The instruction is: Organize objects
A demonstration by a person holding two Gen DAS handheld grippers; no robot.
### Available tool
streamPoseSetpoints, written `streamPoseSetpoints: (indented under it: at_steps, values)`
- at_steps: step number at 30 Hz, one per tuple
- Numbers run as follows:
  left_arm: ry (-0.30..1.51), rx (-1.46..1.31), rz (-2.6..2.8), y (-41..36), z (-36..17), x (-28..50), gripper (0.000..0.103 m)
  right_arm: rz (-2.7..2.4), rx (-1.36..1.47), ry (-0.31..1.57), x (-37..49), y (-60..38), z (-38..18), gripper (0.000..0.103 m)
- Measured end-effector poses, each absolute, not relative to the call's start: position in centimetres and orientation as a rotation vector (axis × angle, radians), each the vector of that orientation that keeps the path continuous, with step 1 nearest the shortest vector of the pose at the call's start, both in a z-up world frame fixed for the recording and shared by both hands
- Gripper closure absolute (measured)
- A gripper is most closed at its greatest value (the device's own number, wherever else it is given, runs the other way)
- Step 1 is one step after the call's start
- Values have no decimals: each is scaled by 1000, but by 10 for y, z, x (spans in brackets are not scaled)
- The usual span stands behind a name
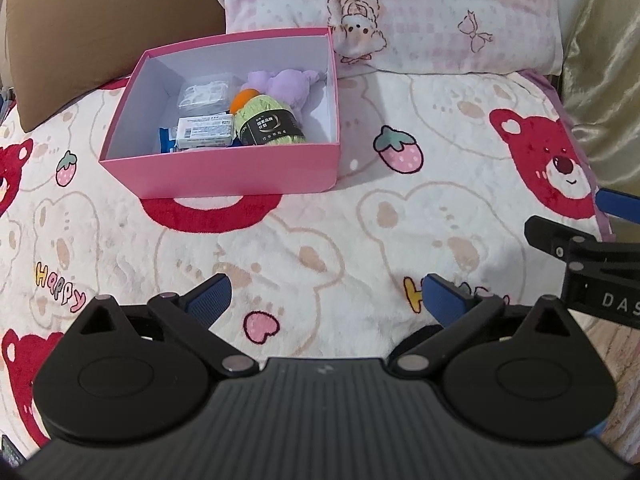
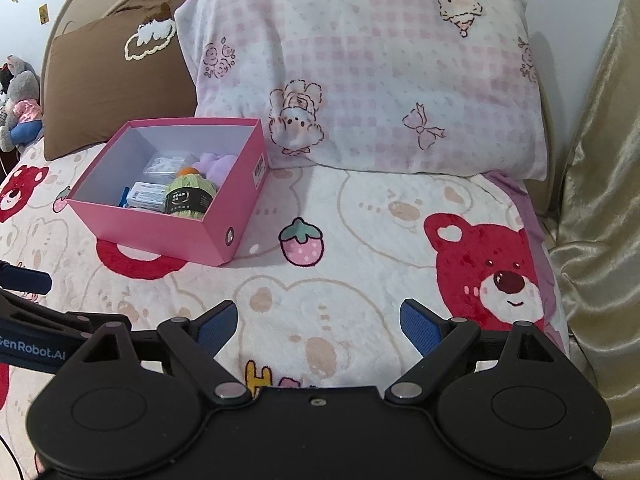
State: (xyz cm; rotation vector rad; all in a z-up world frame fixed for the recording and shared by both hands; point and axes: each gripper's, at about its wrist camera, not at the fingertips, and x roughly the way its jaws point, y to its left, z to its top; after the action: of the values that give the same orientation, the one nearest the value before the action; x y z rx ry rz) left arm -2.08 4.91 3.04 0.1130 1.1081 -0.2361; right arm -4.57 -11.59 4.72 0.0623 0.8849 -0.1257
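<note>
Both grippers — left [image 1: 326, 300], right [image 2: 319, 326] — hover with fingers spread, empty, above bare blanket [image 1: 340, 232]; the pink box [image 1: 224, 168] sits ahead, pillows [image 2: 368, 76] behind it.

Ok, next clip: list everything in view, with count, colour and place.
box: one, pink, open, on the blanket
yarn ball: one, pale green, black label, inside the box, front right
plush toy: one, purple, inside, back right
orange item: one, inside, mostly hidden
clear packet: one, inside, back left
small carton: one, white, inside, front left
blanket: one, white with red bears
pillows: pink check, brown, behind the box
stuffed toy: grey, far left
left gripper: fingers open, empty
right gripper: fingers open, empty
</note>
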Motion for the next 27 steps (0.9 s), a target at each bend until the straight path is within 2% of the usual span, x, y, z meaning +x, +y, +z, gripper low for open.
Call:
streamPoseSetpoints:
  at_steps: [27]
  values:
    - [1152, 48, -173, 64, 18, -23, 0, -146, 102, 923, -42, -121, 37, 12]
